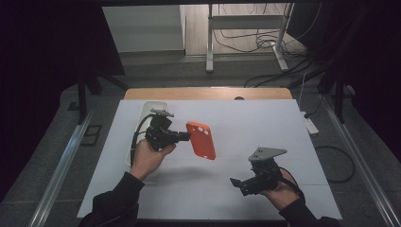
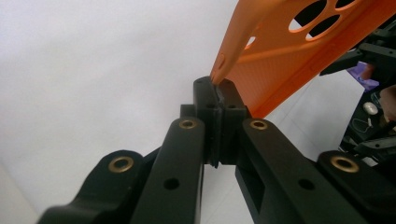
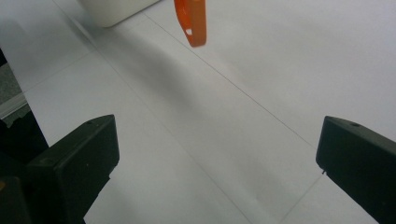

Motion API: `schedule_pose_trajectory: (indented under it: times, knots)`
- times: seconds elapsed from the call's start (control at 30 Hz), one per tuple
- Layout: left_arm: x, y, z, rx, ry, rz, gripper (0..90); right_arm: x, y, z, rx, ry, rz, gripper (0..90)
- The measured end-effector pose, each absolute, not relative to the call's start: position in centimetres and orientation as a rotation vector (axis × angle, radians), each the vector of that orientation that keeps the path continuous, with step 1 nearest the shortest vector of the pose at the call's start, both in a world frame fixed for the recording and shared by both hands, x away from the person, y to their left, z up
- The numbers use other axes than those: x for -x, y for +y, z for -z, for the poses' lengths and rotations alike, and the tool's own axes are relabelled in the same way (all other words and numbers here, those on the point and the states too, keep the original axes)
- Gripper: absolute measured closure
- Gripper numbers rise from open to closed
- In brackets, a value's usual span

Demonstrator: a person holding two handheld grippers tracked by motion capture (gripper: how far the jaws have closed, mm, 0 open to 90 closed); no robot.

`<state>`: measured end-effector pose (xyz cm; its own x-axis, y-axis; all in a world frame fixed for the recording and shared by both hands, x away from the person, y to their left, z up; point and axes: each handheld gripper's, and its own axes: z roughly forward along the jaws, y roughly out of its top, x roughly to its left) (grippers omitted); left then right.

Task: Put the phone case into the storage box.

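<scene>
Left tongs (image 1: 185, 136) pinch my orange case (image 1: 201, 140) by its edge, up off the white surface (image 1: 265, 127). Right tongs (image 1: 238, 184) sit wide apart, holding nothing.

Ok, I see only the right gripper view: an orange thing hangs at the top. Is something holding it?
Observer: Yes. The left tongs are shut on one edge of it. It is an orange phone case.
Operator: Does it touch the table?
Observer: No. In the high view it is in the air, with its shadow on the white table below.
Operator: And the white object beside it?
Observer: A long white container on the table's left side, next to the left tongs.
</scene>
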<state>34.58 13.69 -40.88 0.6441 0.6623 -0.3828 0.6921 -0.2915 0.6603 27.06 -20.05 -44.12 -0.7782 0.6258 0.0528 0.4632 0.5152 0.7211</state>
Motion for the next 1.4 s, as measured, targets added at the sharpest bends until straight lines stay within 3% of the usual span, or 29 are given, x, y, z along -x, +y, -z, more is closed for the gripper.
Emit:
schedule_pose_trajectory:
  times: [1.4]
  knots:
    - [-36.6, 18.8, 38.6, -1.966, 1.163, -0.028, 89.0, -24.7, -26.3, 44.1, -1.071, 2.433, -1.096, 0.0]
